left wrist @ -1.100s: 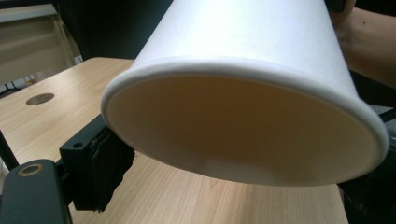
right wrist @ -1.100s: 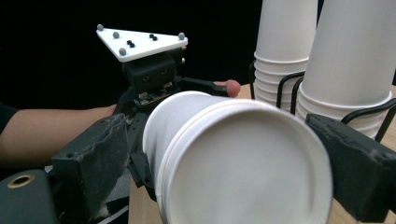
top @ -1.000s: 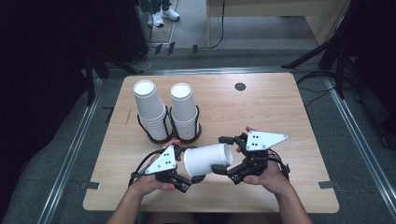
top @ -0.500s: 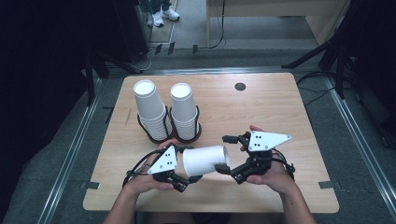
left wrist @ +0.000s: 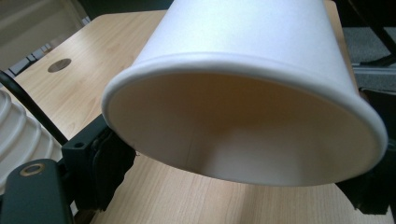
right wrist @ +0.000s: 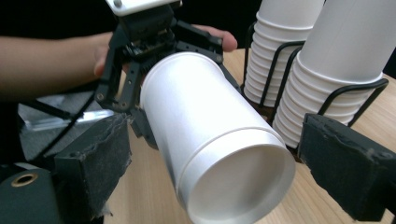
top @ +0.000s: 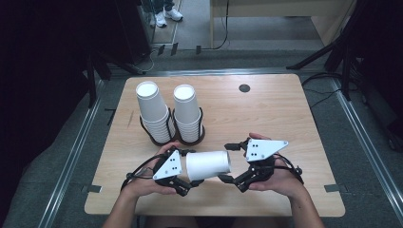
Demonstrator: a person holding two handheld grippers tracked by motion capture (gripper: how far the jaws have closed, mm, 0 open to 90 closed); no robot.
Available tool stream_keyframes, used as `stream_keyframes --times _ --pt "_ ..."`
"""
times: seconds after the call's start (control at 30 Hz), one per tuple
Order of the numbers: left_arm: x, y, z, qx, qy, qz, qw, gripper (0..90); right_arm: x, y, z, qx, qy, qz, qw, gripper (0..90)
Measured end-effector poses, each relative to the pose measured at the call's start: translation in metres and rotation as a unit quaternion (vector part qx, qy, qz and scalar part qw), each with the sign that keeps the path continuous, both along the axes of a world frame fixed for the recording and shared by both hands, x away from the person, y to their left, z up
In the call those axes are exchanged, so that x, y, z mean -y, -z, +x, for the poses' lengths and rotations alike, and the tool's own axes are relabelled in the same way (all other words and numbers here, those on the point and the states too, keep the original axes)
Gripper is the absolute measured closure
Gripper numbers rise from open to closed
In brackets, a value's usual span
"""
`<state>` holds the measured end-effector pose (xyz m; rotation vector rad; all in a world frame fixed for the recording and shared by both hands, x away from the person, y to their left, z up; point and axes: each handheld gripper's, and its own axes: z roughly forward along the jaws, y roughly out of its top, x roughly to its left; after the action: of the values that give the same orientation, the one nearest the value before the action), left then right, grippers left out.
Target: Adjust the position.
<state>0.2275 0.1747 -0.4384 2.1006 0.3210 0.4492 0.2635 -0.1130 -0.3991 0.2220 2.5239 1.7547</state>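
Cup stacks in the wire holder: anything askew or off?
Left cup stack leans left, away from the upright right stack, in the wire holder. The sideways paper cup is simply held in the left gripper. No spill or damage visible.

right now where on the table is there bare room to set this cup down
Bare wood runs along the right half of the table, from the small dark hole down to the right gripper. It is crowded at left centre, where two cup stacks stand close behind the left gripper holding the cup.
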Motion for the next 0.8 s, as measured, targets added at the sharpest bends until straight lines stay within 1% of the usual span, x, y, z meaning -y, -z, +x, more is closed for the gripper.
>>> stream_keyframes --times 0.1,0.17,0.33,0.37,0.43,0.6,0.63,0.7,0.77,0.8 --pt "0.001 0.000 -0.001 0.000 0.003 0.004 1.0000 10.0 -0.001 0.002 0.000 0.004 0.002 -0.013 0.9999 9.9" --pt "0.002 0.001 -0.001 0.000 0.004 0.010 0.9999 10.0 -0.002 0.003 0.000 0.006 -0.001 -0.020 0.9998 9.9" --pt "0.006 0.003 -0.003 0.007 0.009 0.037 0.9993 10.1 -0.005 0.007 -0.001 0.009 -0.008 -0.045 0.9989 10.0" --pt "0.006 0.003 -0.003 0.007 0.009 0.037 0.9993 10.1 -0.005 0.007 -0.001 0.009 -0.008 -0.045 0.9989 10.0" --pt "0.008 0.003 -0.004 0.009 0.012 0.045 0.9989 10.0 -0.007 0.009 -0.002 0.010 -0.011 -0.055 0.9984 12.7" --pt "0.008 0.003 -0.005 0.011 0.014 0.051 0.9985 10.1 -0.010 0.013 -0.003 0.011 -0.020 -0.075 0.9969 13.1" --pt "0.008 0.003 -0.005 0.011 0.014 0.051 0.9985 10.1 -0.010 0.013 -0.003 0.011 -0.020 -0.075 0.9969 13.1" --pt "0.009 0.004 -0.005 0.013 0.015 0.057 0.9982 10.1 -0.012 0.016 -0.003 0.009 -0.021 -0.085 0.9961 13.3" --pt "0.010 0.004 -0.006 0.016 0.017 0.067 0.9975 10.1 -0.012 0.017 -0.003 0.010 -0.022 -0.089 0.9958 13.4" --pt "0.010 0.004 -0.006 0.016 0.017 0.067 0.9975 10.1 -0.012 0.017 -0.003 0.010 -0.022 -0.089 0.9958 13.4"
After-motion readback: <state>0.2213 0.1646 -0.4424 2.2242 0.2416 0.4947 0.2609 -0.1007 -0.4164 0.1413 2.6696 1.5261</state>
